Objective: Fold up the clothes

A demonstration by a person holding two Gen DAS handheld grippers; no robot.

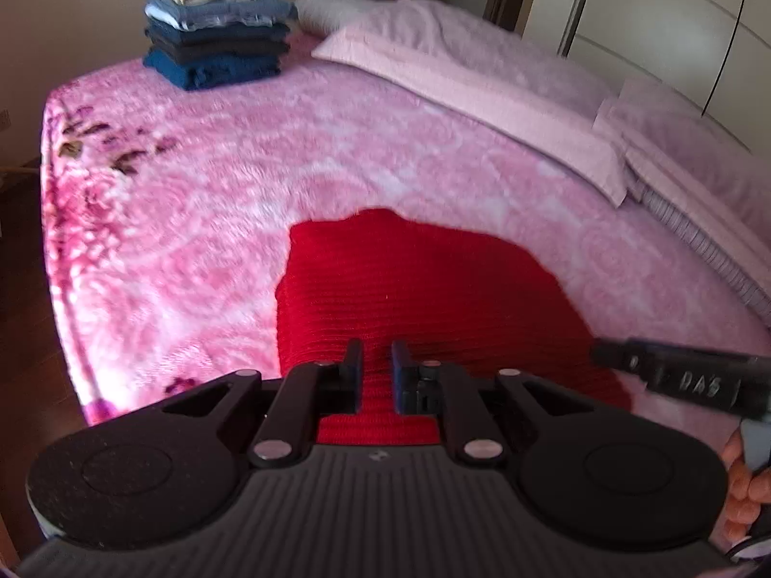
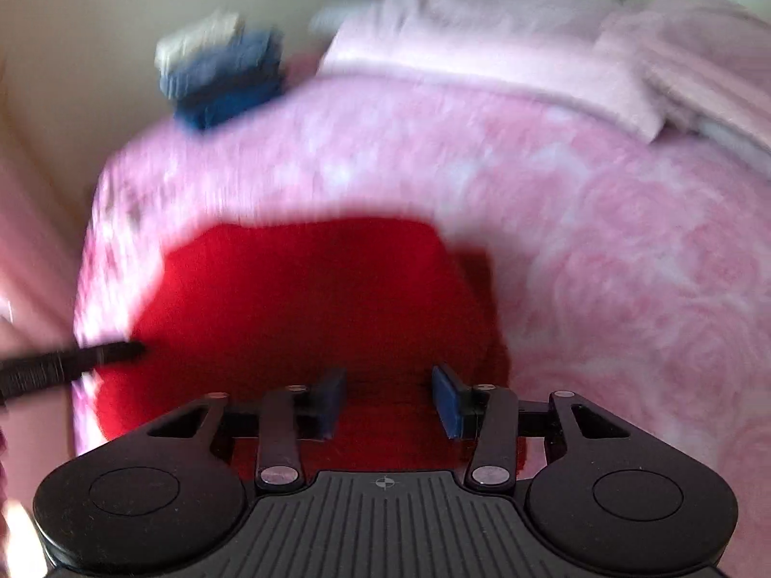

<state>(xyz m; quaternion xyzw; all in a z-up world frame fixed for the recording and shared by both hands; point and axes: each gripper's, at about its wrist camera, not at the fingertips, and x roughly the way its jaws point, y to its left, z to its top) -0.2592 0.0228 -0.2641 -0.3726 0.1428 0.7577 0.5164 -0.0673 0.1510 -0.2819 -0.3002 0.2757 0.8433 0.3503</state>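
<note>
1. My left claw (image 1: 377, 354) hangs over the near part of the red ribbed knit garment (image 1: 414, 289), which lies flat on the pink floral plush blanket (image 1: 231, 183) covering the bed.
2. The left claw's jaws stand close together with a narrow gap; red knit shows through the gap, but I cannot tell whether the pads pinch any of it.
3. My right claw (image 2: 390, 392) hangs over the same red garment (image 2: 299, 298), near its close edge. Its jaws stand apart, released, with the blue pads (image 2: 445, 402) clear of the fabric between them.
4. In the left view, the right claw's black finger enters from the right edge, just beside the garment's right border, with my hand (image 1: 744, 486) below it.
5. A stack of folded clothes (image 1: 217, 29), cream on top and blue and dark layers beneath, sits at the far corner of the bed, well apart from the garment.
6. Pale pink pillows (image 1: 462, 67) lie along the far right side.
7. Nothing lies between either claw and the garment.
8. The right claw's finger bears raised lettering (image 1: 698, 385) that reads roughly "DAS"; blur makes it uncertain.
</note>
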